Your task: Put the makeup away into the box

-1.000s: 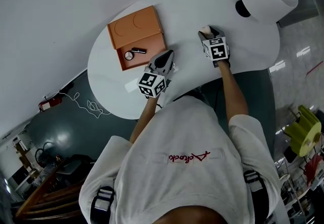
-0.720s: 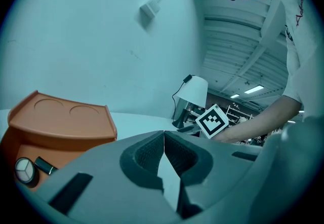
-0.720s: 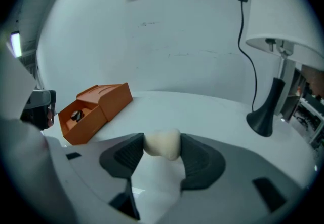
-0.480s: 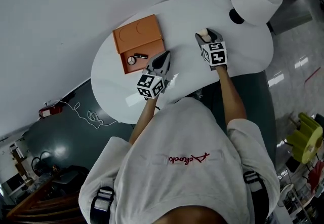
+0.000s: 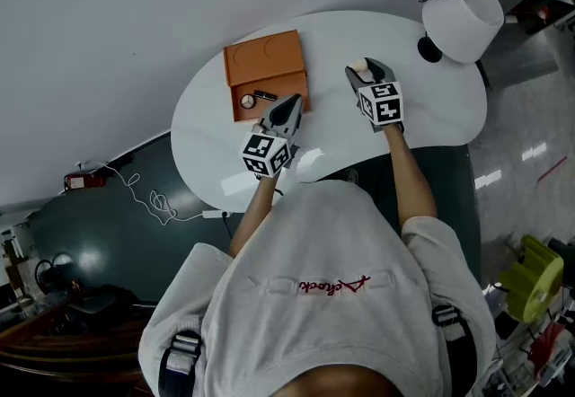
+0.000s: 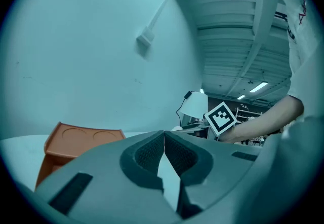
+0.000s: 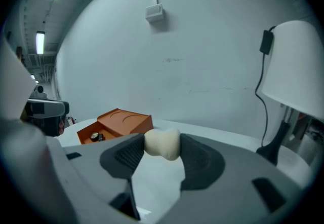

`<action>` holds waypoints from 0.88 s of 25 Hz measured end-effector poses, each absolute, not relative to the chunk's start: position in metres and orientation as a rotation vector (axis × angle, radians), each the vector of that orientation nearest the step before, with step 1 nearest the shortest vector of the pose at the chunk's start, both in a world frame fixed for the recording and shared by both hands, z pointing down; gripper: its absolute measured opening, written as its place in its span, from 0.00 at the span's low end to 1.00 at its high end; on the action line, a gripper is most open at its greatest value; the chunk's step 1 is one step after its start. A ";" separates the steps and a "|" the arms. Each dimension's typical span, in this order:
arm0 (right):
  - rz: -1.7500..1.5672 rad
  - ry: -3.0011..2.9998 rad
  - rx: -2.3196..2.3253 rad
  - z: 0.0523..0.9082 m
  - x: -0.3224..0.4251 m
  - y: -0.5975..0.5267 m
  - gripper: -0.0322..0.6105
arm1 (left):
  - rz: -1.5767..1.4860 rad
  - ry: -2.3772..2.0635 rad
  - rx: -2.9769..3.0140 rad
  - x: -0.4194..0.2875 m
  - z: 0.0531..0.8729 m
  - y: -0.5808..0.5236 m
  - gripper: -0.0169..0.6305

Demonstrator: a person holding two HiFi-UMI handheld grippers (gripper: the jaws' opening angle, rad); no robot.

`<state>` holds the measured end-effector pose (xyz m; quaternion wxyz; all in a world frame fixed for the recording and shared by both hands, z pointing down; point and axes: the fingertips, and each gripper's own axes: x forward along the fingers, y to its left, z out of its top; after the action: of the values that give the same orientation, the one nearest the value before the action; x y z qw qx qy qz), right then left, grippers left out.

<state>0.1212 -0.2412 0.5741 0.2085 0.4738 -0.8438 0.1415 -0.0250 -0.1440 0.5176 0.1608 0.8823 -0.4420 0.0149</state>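
A cream makeup sponge is pinched between the pads of my right gripper, which is shut on it above the white table. In the head view the sponge shows at the right gripper's tip, to the right of the orange box. The box's open tray holds a small round compact and a dark stick. My left gripper hovers just right of the tray, shut and empty; its pads meet. The box lies to its left.
A white lamp with a black base and cord stands at the table's far right, also seen as a lamp in the right gripper view. A plain wall runs behind the table. A cable lies on the dark floor at the left.
Both grippers have risen off the table, the right one carrying the sponge with it. The left stays shut and empty near the box's tray.
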 end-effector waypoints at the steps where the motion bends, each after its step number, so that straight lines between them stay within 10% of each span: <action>1: 0.390 -2.363 1.286 0.575 0.110 -0.240 0.41 | 0.040 -1.291 2.505 -0.033 0.518 -0.140 0.04; 22: 0.280 -2.451 0.650 0.619 -0.107 -0.182 0.42 | -0.044 -1.746 2.146 -0.195 0.540 -0.060 0.04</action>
<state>-0.1071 -0.1816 0.6192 0.2910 0.2439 -0.9192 0.1048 -0.1953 -0.0596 0.5396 0.1865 0.7619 -0.6200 -0.0157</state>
